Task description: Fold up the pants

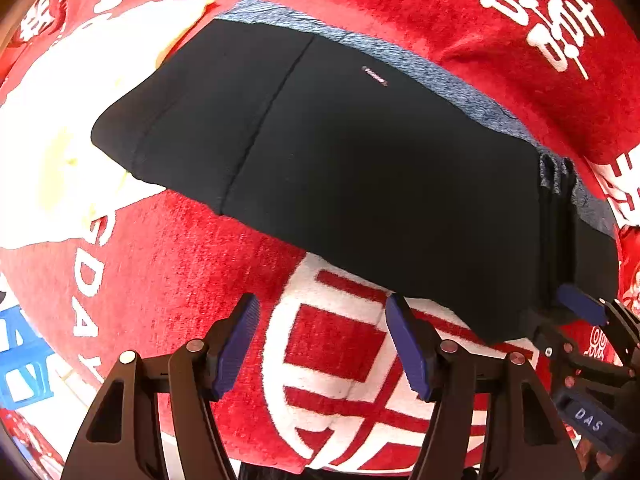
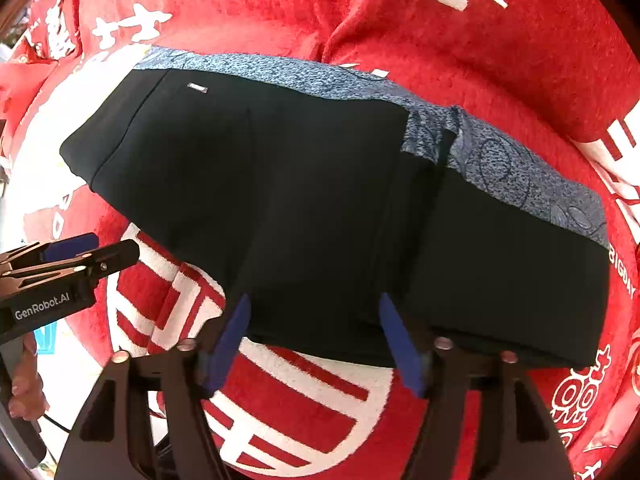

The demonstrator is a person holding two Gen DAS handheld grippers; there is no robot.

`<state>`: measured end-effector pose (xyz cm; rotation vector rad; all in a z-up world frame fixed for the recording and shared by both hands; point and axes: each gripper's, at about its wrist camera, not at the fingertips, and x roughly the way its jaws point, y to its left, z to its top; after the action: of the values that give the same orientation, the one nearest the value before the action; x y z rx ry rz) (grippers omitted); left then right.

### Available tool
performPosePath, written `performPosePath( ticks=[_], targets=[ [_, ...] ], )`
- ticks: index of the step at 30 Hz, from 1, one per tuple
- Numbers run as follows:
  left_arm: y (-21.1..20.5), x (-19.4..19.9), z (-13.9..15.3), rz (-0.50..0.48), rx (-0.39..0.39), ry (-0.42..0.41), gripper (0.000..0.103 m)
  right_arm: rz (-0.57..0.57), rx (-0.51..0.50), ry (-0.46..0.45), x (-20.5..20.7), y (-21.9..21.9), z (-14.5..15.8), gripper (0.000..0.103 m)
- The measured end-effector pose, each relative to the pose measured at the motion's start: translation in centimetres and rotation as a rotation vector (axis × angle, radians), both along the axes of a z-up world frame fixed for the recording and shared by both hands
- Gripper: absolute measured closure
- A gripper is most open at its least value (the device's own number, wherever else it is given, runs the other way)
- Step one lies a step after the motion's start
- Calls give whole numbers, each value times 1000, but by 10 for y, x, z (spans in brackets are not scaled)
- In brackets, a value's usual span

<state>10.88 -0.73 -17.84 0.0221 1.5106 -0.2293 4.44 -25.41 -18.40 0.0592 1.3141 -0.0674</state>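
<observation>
Black pants (image 1: 340, 176) with a blue-grey patterned waistband (image 1: 420, 68) lie folded into a compact stack on a red blanket; they also show in the right wrist view (image 2: 304, 200). My left gripper (image 1: 324, 340) is open and empty, hovering just short of the stack's near edge. My right gripper (image 2: 316, 340) is open, its blue fingertips (image 2: 394, 336) at the near edge of the stack, gripping nothing. Each gripper appears in the other's view: the right one (image 1: 588, 312) and the left one (image 2: 76, 256).
The red blanket (image 2: 440, 40) with white characters covers the whole surface. A white and pale yellow patch (image 1: 60, 140) lies left of the pants. A hand (image 2: 24, 380) holds the left gripper's handle.
</observation>
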Motion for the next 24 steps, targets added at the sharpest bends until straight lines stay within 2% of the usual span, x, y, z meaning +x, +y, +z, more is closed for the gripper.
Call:
performPosePath(
  ticks=[4,8,12,17,24],
  targets=[
    [21,6,4,63,-56,-23,36,14,-37,-4,-2,9,-6,24],
    [59,20,8,191,-186,-53,36,19,-32,-6,-4,10,-7,22],
    [88,34,3,280,-313,-73,36,24,-23,-3,-3,9,-7,22],
    [104,43,-9,328,-457,-57,36,25,-30,-3,-4,10,-7,22],
    [104,47,-22,382,-554,-62,36,26,-32,-1,-2,10,-9,22]
  ],
)
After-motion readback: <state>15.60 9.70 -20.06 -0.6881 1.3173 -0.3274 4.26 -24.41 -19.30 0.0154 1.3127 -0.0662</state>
